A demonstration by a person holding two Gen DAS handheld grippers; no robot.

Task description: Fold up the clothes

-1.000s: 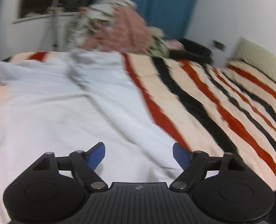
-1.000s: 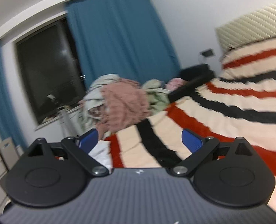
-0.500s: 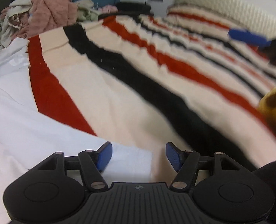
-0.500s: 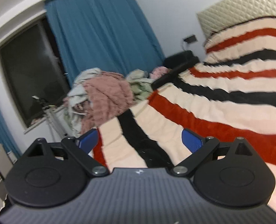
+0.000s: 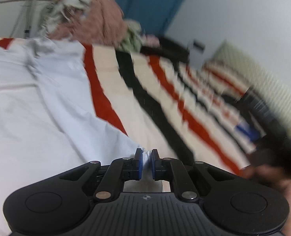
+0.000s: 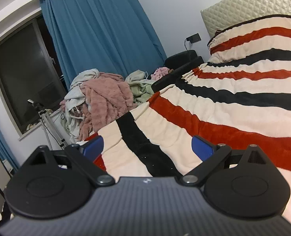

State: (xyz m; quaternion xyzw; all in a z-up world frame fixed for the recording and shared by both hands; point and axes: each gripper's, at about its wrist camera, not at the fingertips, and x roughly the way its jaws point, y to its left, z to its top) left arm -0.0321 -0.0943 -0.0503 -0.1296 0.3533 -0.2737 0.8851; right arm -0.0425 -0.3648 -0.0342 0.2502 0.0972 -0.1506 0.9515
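Motion blur smears the clothes pile (image 5: 90,19) and headboard (image 5: 263,82).

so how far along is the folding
Barely begun. Done: the white shirt lies spread on the striped blanket, no fold visible. In hand: the left tongs are shut on its edge. Left: the right tongs are open and empty, and the clothes pile waits.

The left gripper (image 5: 146,154) has its two blue pads pressed close together, pinching a bit of white cloth (image 5: 37,98). The right gripper (image 6: 147,147) has its blue fingers spread wide apart, holding nothing.
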